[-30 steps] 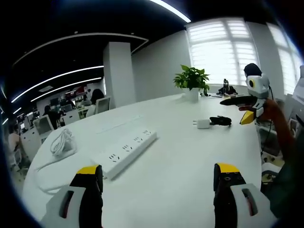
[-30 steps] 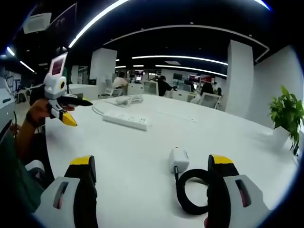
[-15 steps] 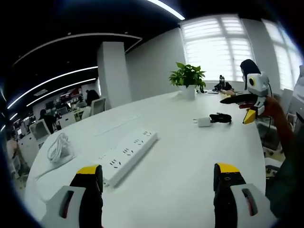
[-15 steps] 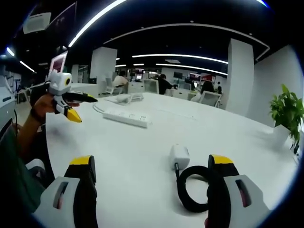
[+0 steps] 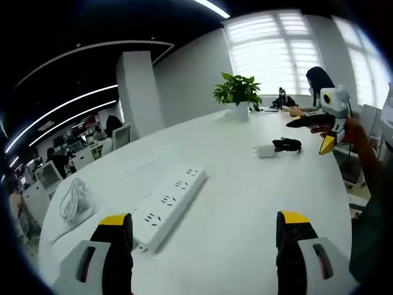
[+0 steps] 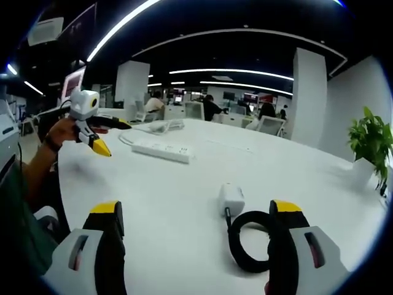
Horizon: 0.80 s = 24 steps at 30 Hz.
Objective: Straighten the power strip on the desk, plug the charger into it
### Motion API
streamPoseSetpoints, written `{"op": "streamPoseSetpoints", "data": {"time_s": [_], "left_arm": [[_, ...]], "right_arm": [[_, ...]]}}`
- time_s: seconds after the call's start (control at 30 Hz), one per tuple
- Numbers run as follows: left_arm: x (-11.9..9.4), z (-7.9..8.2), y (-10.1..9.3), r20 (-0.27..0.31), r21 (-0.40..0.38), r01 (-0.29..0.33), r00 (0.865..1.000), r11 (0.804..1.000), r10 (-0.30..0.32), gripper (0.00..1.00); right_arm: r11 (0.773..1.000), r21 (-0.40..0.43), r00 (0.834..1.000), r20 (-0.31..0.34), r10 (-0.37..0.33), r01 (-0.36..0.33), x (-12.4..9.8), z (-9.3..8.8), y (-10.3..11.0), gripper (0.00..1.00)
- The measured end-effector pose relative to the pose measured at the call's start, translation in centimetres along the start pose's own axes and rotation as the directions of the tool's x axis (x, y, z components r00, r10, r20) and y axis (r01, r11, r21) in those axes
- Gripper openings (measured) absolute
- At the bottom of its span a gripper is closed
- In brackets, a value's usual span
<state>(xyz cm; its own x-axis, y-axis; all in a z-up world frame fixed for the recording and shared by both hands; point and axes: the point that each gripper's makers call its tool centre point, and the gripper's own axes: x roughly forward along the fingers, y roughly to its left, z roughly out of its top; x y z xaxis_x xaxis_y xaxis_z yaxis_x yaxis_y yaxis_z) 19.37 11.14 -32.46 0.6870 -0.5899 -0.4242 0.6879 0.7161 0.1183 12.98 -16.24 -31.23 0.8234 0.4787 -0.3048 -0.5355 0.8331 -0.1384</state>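
White power strip (image 5: 166,206), white charger (image 6: 231,198), black cable (image 6: 245,246).

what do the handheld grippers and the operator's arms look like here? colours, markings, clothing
Each gripper, left and right, has two black jaws with yellow tips rising from light grey housings with a dark slot. Seen from the other view, each gripper is a white body with yellow-tipped black jaws. The person wears a dark green garment, and the left wrist carries a dark band.
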Motion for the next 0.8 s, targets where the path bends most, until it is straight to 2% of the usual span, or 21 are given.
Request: {"op": "streamPoseSetpoints", "data": {"time_s": [0.27, 0.57, 0.8], "left_arm": [[0.9, -0.2, 0.8, -0.040, 0.026, -0.005, 0.999, 1.000, 0.006, 0.99], [2.0, 0.2, 2.3, -0.059, 0.049, -0.021, 0.998, 0.999, 0.024, 0.99], [2.1, 0.5, 3.4, -0.082, 0.076, -0.026, 0.996, 0.997, 0.032, 0.99]], "right_arm": [[1.000, 0.011, 1.000, 0.000, 0.000, 0.000, 0.2, -0.3, -0.2, 0.97], [1.000, 0.025, 1.000, -0.005, -0.007, 0.007, 0.3, -0.9, -0.8, 0.97], [0.999, 0.031, 1.000, 0.003, -0.022, 0.022, 0.0, -0.9, -1.5, 0.98]]}}
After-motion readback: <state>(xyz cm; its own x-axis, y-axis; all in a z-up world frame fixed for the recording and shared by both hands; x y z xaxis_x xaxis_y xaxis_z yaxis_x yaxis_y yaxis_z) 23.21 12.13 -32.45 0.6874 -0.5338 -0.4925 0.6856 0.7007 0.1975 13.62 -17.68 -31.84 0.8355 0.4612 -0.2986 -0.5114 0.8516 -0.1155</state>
